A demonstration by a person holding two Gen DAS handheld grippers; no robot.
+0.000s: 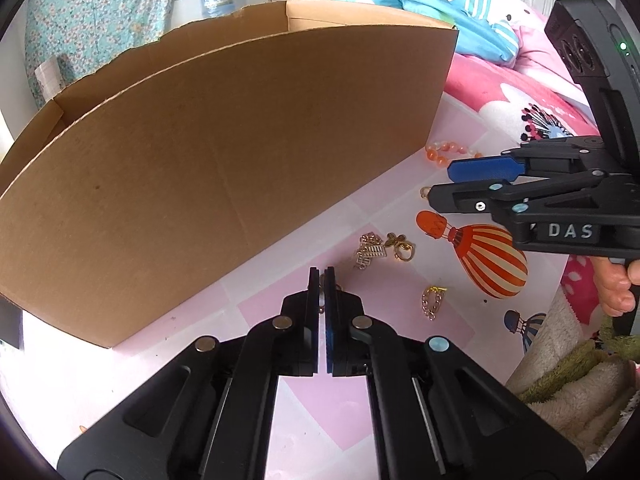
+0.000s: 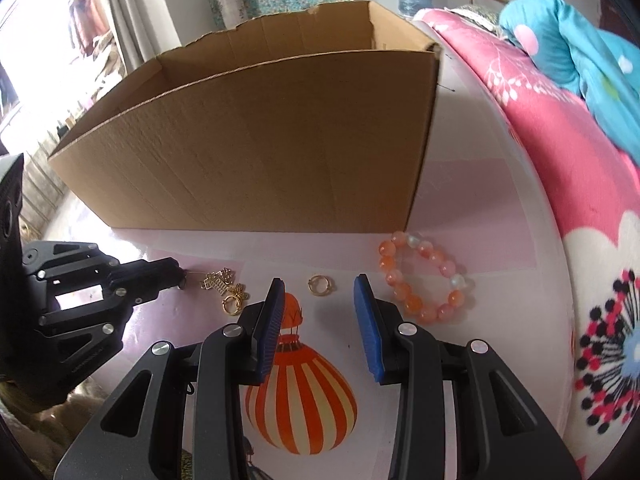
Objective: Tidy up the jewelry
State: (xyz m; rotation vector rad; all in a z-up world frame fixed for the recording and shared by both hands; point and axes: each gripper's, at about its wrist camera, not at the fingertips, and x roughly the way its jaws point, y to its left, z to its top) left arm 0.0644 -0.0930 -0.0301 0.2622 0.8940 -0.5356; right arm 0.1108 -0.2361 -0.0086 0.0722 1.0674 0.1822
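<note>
**Jewelry on the pink sheet, cardboard box behind**

Jaws first: your left gripper was clenched tight on the sheet, a small chain link caught between its pads; what piece it belonged to could not be told. Your right gripper stood spread with nothing between its blue pads, above the printed balloon.

Items, near to far:
- short gold chain, loose, right of the left gripper
- gold pendant and butterfly ring, just beside each other
- plain gold ring, just ahead of your right gripper
- orange bead bracelet, near the box corner
- cardboard box, open-topped, contents hidden
</note>
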